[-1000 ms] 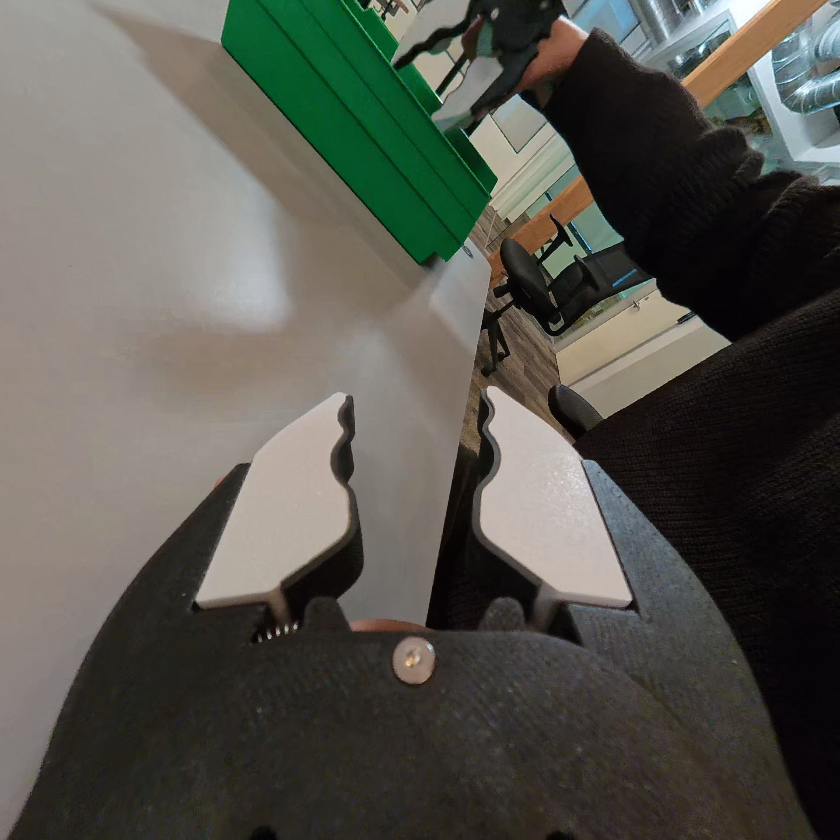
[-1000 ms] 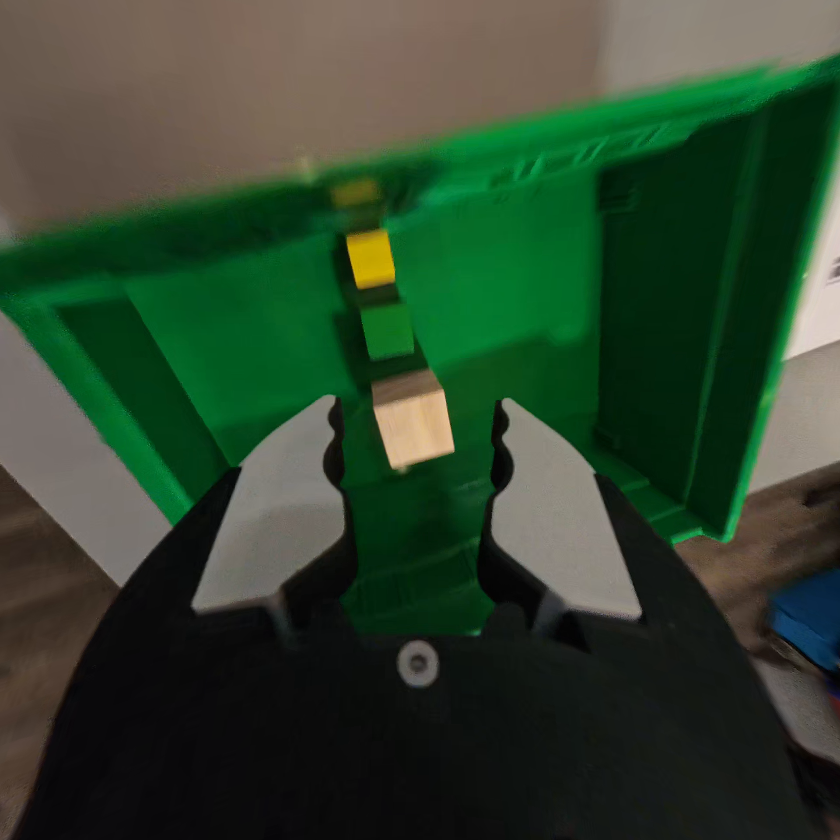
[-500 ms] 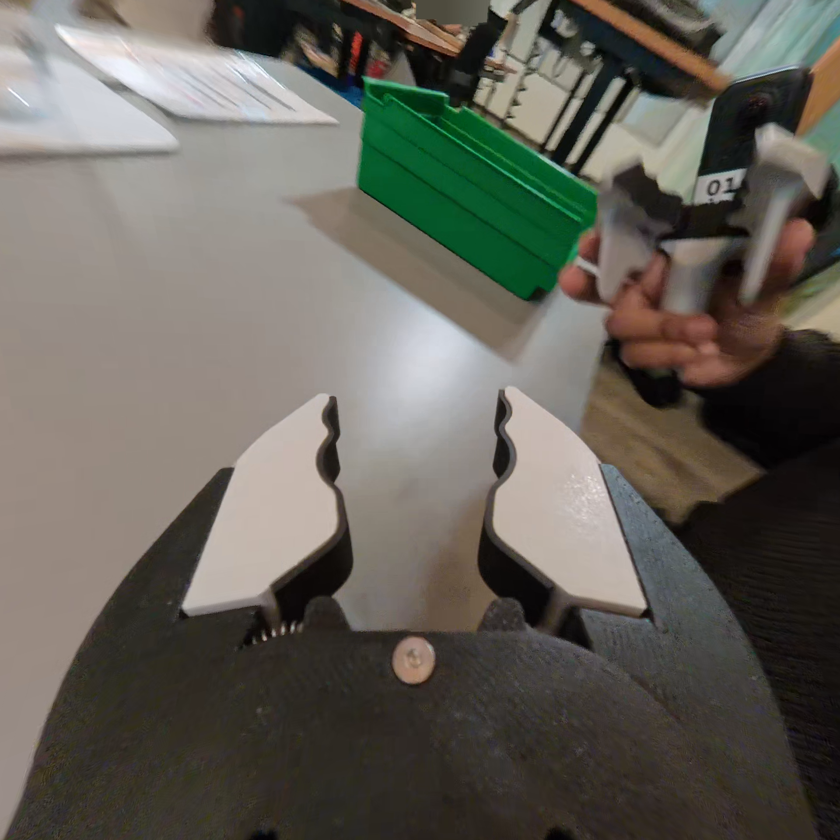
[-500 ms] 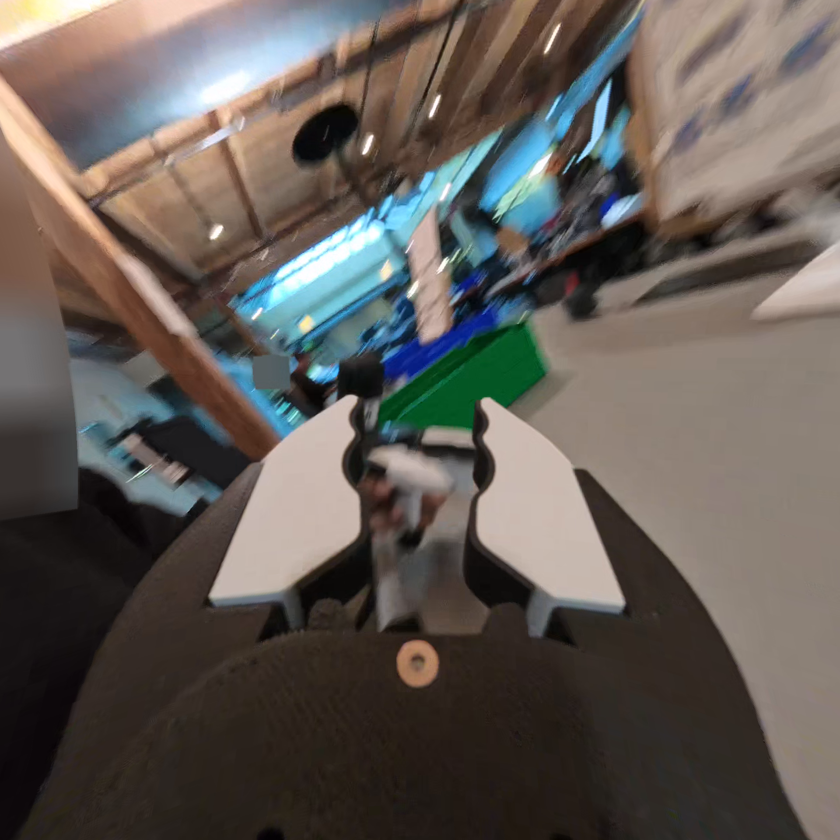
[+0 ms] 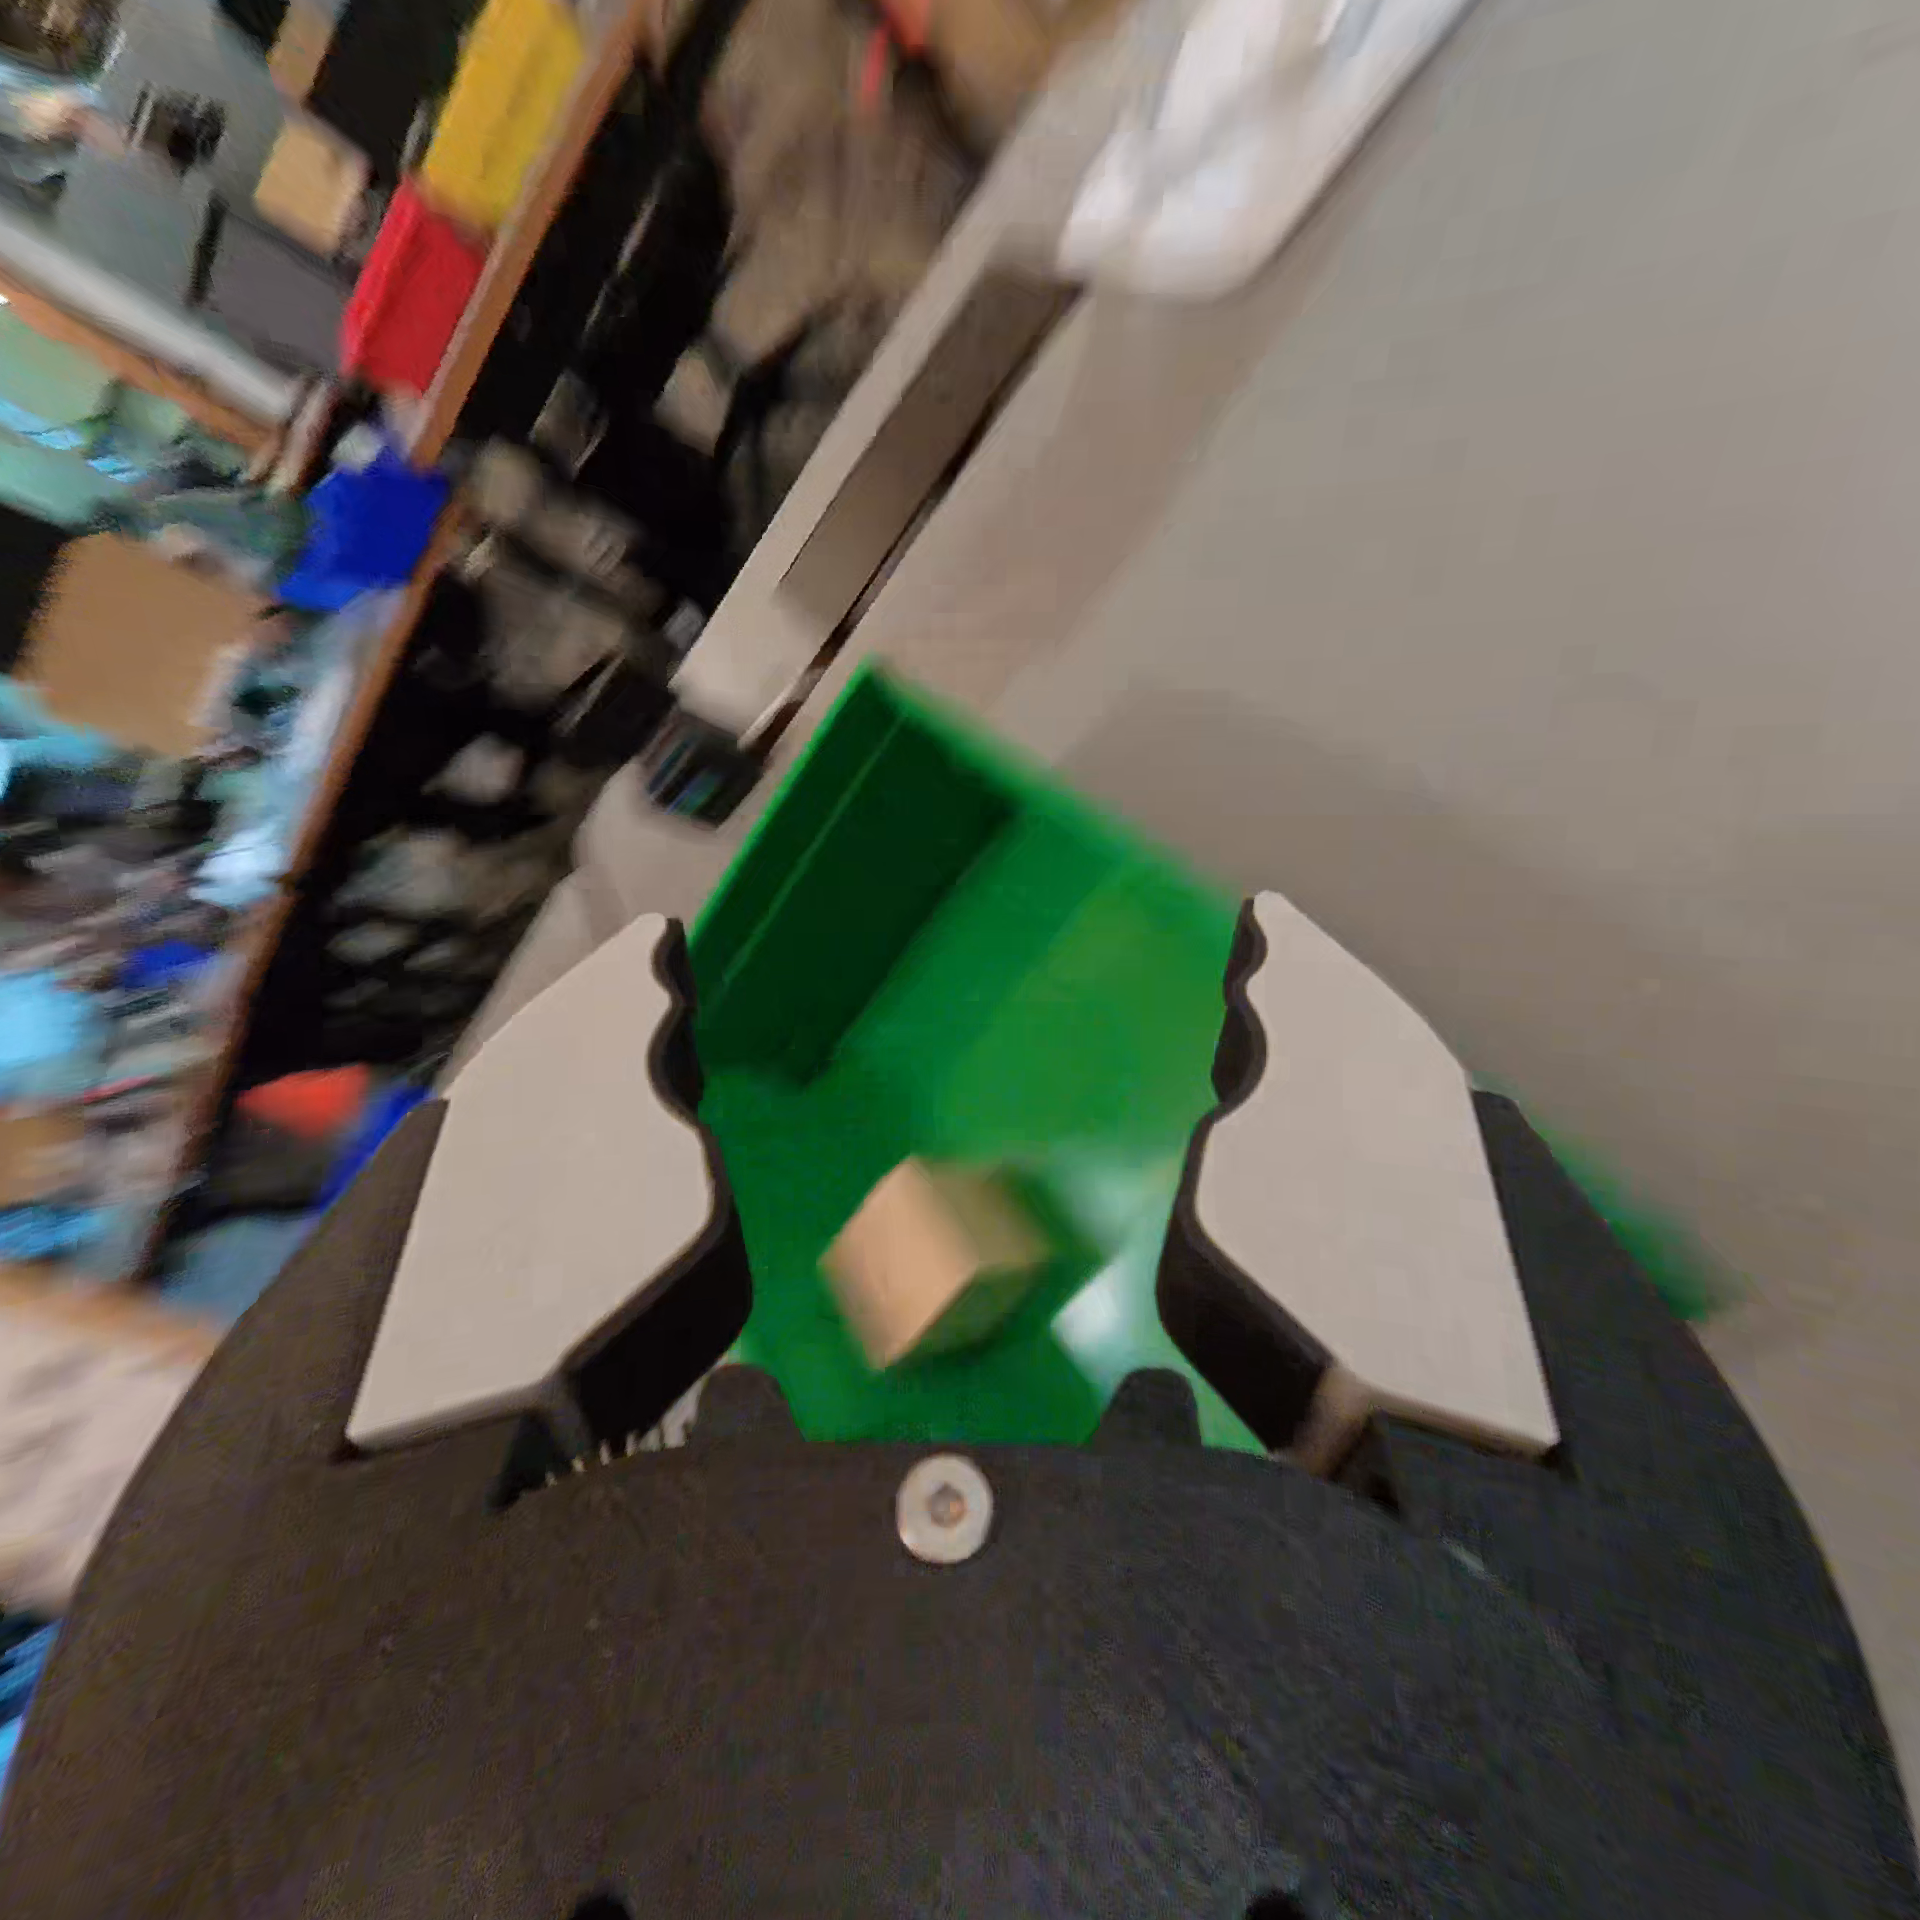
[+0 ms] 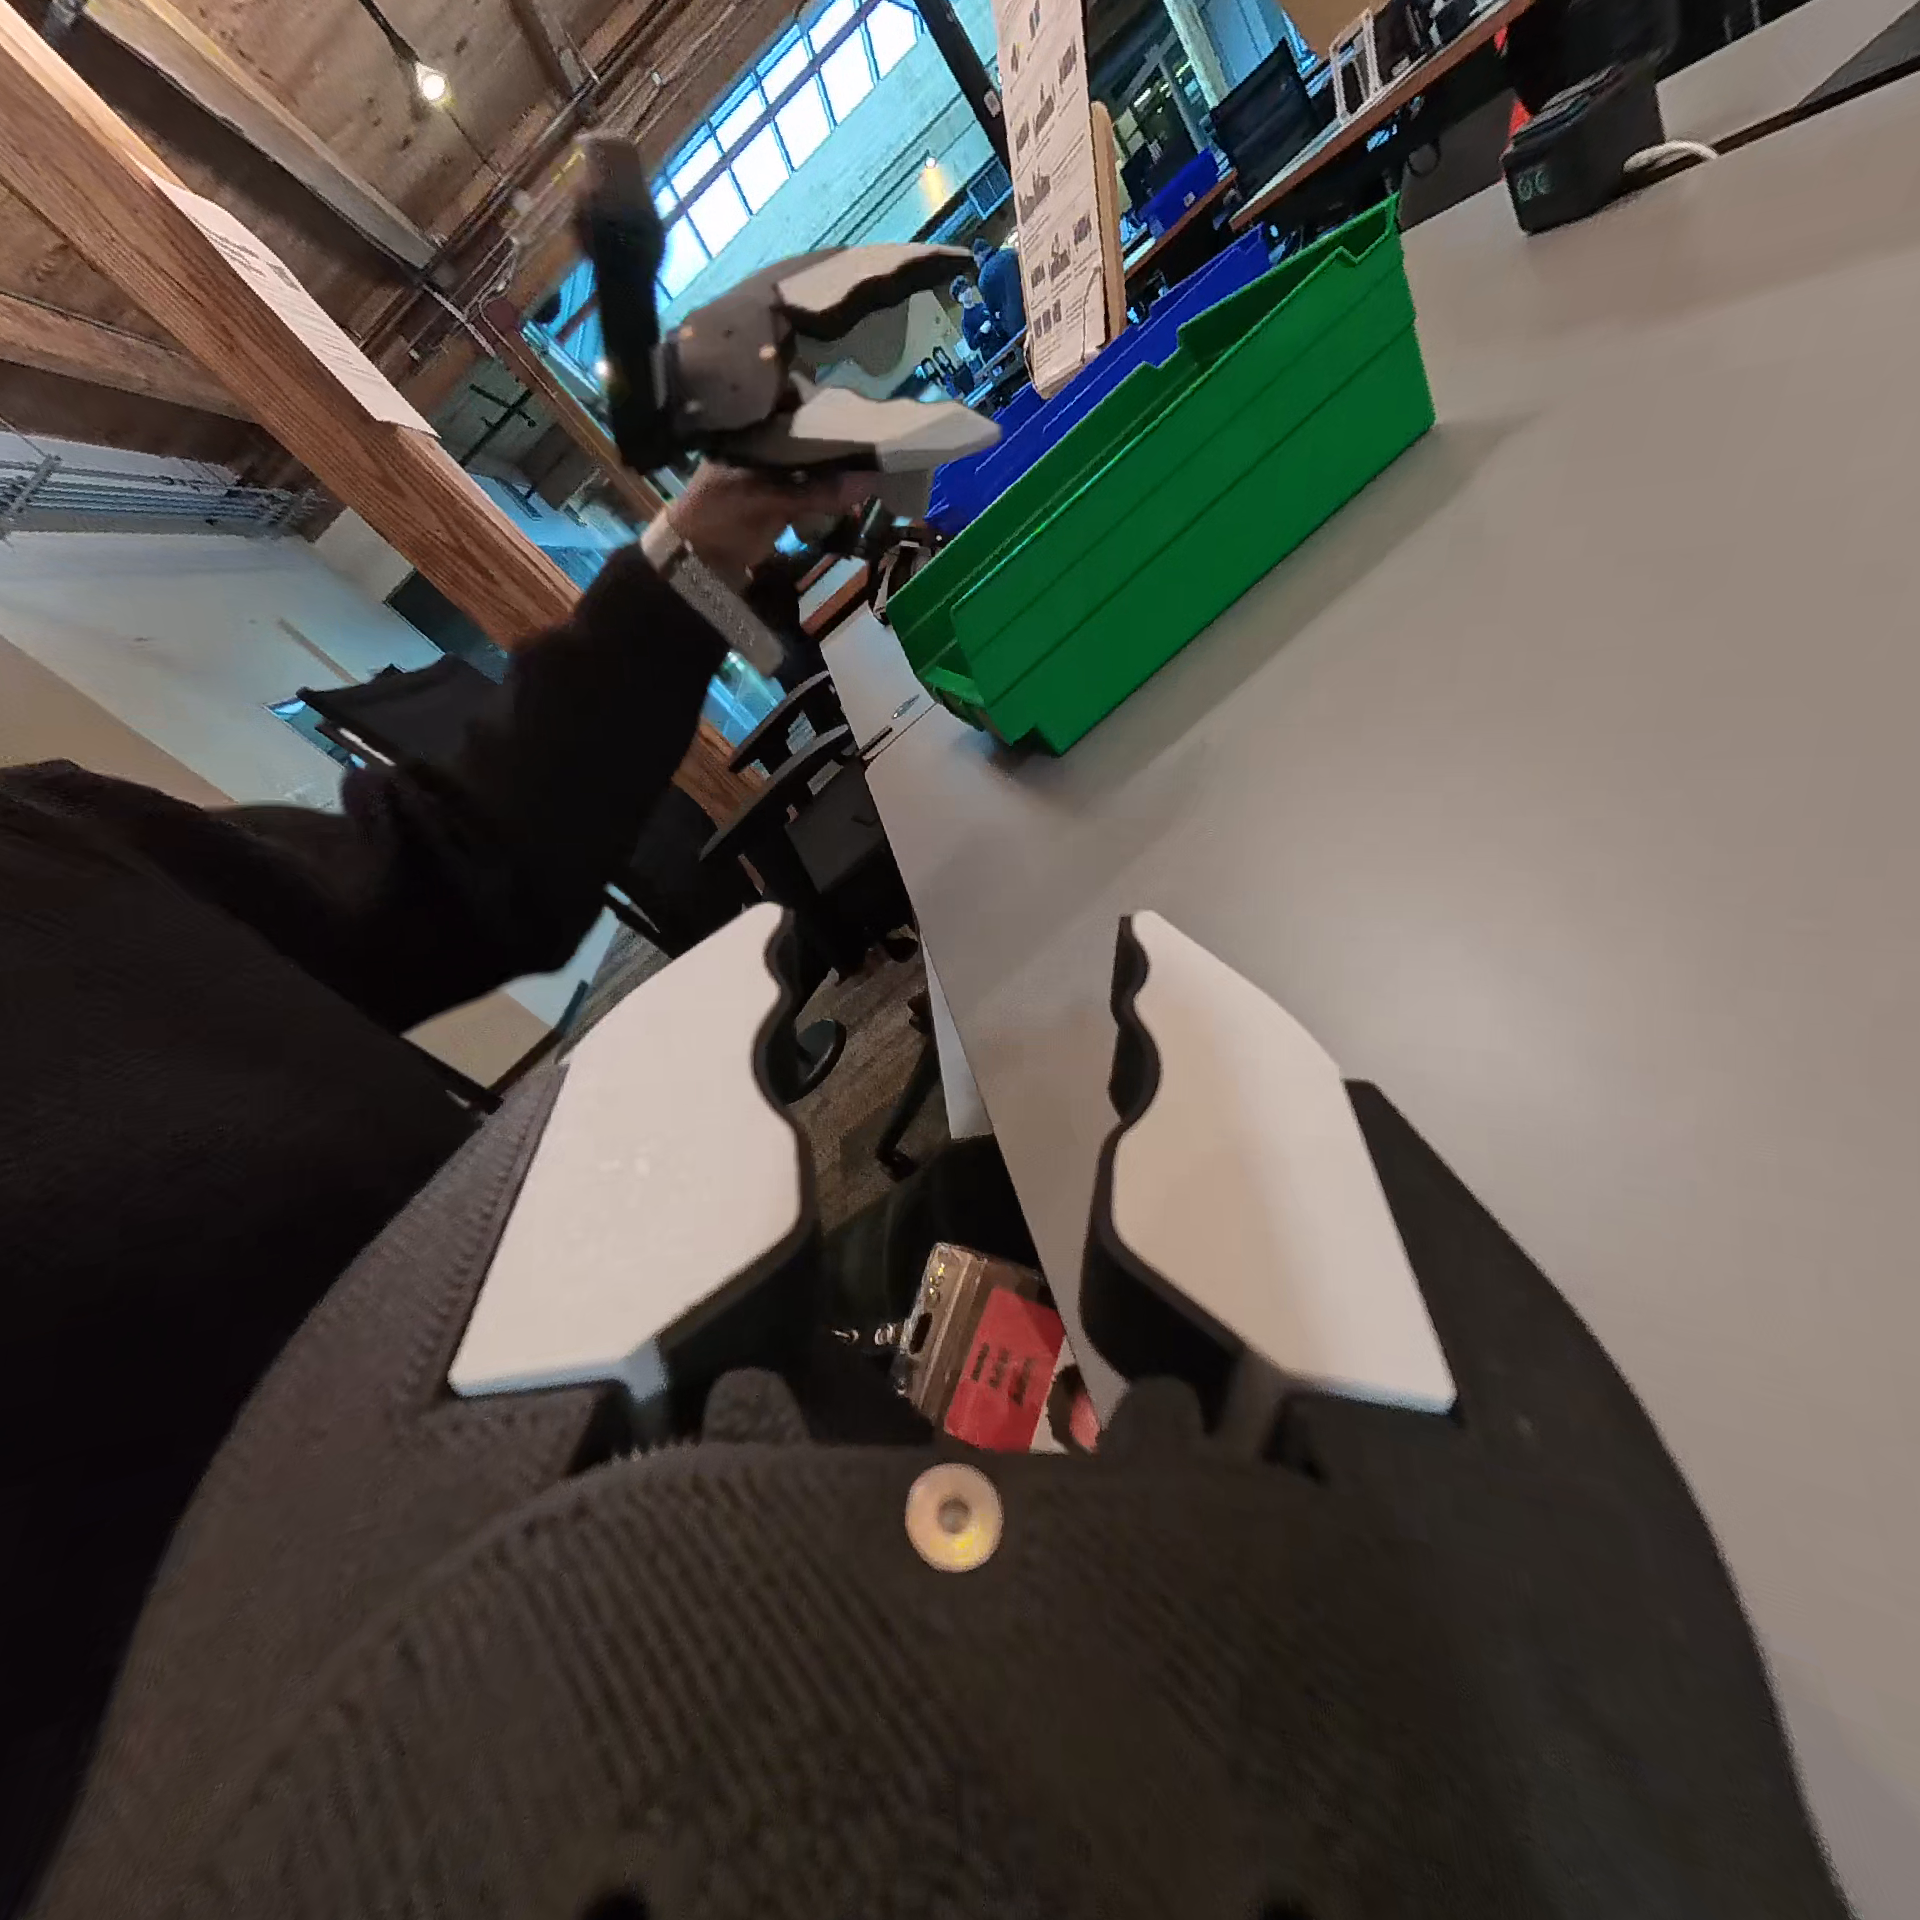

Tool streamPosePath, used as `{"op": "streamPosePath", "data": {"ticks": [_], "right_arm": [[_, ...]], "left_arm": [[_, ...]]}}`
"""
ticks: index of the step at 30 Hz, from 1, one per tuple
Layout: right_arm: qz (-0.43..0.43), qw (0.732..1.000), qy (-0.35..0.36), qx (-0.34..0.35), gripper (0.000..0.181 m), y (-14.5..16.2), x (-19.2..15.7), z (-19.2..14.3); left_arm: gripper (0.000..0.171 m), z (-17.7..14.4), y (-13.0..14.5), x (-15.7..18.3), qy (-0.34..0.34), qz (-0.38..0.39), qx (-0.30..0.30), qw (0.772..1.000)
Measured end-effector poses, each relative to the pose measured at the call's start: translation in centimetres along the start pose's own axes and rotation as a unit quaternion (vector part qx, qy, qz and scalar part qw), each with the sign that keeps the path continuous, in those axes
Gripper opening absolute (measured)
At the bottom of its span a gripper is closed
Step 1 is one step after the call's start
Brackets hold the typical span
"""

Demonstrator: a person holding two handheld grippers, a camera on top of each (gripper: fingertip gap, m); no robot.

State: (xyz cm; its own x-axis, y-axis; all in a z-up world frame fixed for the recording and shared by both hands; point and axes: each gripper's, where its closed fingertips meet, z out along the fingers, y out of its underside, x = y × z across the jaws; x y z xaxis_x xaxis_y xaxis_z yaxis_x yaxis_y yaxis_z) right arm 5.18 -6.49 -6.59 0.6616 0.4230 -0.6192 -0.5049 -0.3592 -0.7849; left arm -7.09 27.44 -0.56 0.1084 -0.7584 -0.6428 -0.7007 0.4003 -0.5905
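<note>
the left gripper (image 5: 956, 997) is hanging over the green bin (image 5: 966, 997) with its jaws spread wide and gripping nothing, and a pale wooden block (image 5: 935, 1273) is lying on the bin floor between the two fingers, apart from both of them. the bin is sitting at the edge of the grey table (image 5: 1558, 520), where the tabletop is dropping off towards blurred shelves at the left, while open grey surface is running away to the right. the bin's near wall is being hidden by the gripper body and its right rim is smearing into blur, so its full outline is hard to trace; a pale patch beside the block is possibly a glare, though the blur is making that unclear. in the right wrist view the right gripper (image 6: 951, 966) is straddling the near table edge (image 6: 966, 1091), its jaws moderately parted and empty, with dark chairs beyond the edge at the left. below it a red-and-metal device (image 6: 987, 1351) is partly cut off by the fingers. farther off a hand (image 6: 748, 509) is holding the left gripper (image 6: 914, 353) above the near end of the green bin (image 6: 1174, 540), which is standing well apart from the right gripper across bare tabletop. a paper sheet (image 6: 1049, 187) with small print is standing behind the bin, too small for reading.
</note>
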Motion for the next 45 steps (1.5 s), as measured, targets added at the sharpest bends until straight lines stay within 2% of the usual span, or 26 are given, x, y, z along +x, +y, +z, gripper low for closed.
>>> {"op": "streamPosePath", "data": {"ticks": [2, 3, 6, 9, 11, 18, 19, 20, 22, 24, 25, 27, 29, 31, 35, 39, 41, 43, 45], "right_arm": [[-0.014, 1.0, 0.003, -0.014, 0.056, 0.3, 0.1, 0.3], [-0.025, 0.999, 0.007, -0.025, 0.056, 0.6, 0.2, 0.5], [-0.058, 0.997, 0.019, -0.051, 0.054, 1.5, 0.3, 1.0], [-0.061, 0.997, 0.014, -0.052, 0.053, 1.6, 0.0, 1.5], [-0.058, 0.997, 0.017, -0.05, 0.052, 1.5, 0.2, 1.5], [-0.002, 1.0, 0.01, -0.021, 0.048, 0.6, 1.2, 0.9], [0.006, 1.0, 0.008, -0.016, 0.048, 0.4, 1.3, 0.8], [0.011, 1.0, 0.009, -0.011, 0.047, 0.3, 1.4, 0.6], [0.011, 1.0, 0.012, -0.007, 0.045, 0.0, 1.7, 0.3], [0.003, 1.0, 0.018, -0.009, 0.045, -0.1, 2.0, 0.1], [-0.002, 1.0, 0.018, -0.009, 0.044, -0.2, 1.9, 0.0], [-0.01, 1.0, 0.014, -0.008, 0.044, -0.4, 1.7, 0.0], [-0.019, 1.0, 0.011, -0.009, 0.044, -0.5, 1.4, 0.0], [-0.029, 0.999, 0.01, -0.008, 0.044, -0.8, 1.1, -0.1], [-0.075, 0.997, 0.019, 0.007, 0.047, -2.0, 0.2, -1.1], [-0.126, 0.99, 0.058, 0.007, 0.058, -3.0, 0.6, -2.6], [-0.113, 0.992, 0.054, 0.003, 0.062, -2.9, 0.8, -2.9], [-0.082, 0.996, 0.04, -0.007, 0.069, -2.4, 0.8, -2.7], [-0.059, 0.997, 0.027, -0.032, 0.072, -1.3, 1.0, -2.3]], "left_arm": [[0.094, 1.2, 5.0, -4.1, -0.059, 0.124, -0.131, 0.982], [0.091, 1.8, 7.2, -4.6, -0.048, 0.176, -0.179, 0.967], [0.085, 3.6, 12.5, -2.4, 0.076, 0.256, -0.258, 0.929], [0.085, 4.4, 16.6, -0.3, 0.189, 0.231, -0.341, 0.891], [0.084, 5.0, 18.0, -0.3, 0.218, 0.214, -0.379, 0.873], [0.065, 6.7, 19.1, -1.4, 0.218, 0.264, -0.402, 0.849], [0.065, 6.5, 18.6, -1.9, 0.213, 0.271, -0.401, 0.849], [0.065, 6.4, 17.4, -2.6, 0.204, 0.264, -0.383, 0.862], [0.064, 5.8, 12.8, -4.0, 0.187, 0.188, -0.311, 0.913], [0.063, 4.3, 6.3, -5.3, 0.176, 0.093, -0.189, 0.961], [0.063, 3.1, 2.6, -5.4, 0.18, 0.045, -0.116, 0.976], [0.062, 0.0, -4.2, -4.5, 0.205, -0.046, 0.018, 0.977], [0.062, -3.1, -9.4, -2.1, 0.242, -0.111, 0.109, 0.958], [0.062, -5.4, -12.9, 1.6, 0.276, -0.146, 0.164, 0.936], [0.062, -6.9, -16.8, 11.4, 0.356, -0.246, 0.207, 0.877], [0.063, -5.6, -17.7, 21.6, 0.464, -0.369, 0.187, 0.783], [0.063, -4.6, -17.1, 25.8, 0.506, -0.401, 0.158, 0.747], [0.062, -3.9, -16.0, 28.8, 0.539, -0.408, 0.11, 0.728], [0.062, -3.4, -15.5, 30.1, 0.548, -0.404, 0.097, 0.726]]}}
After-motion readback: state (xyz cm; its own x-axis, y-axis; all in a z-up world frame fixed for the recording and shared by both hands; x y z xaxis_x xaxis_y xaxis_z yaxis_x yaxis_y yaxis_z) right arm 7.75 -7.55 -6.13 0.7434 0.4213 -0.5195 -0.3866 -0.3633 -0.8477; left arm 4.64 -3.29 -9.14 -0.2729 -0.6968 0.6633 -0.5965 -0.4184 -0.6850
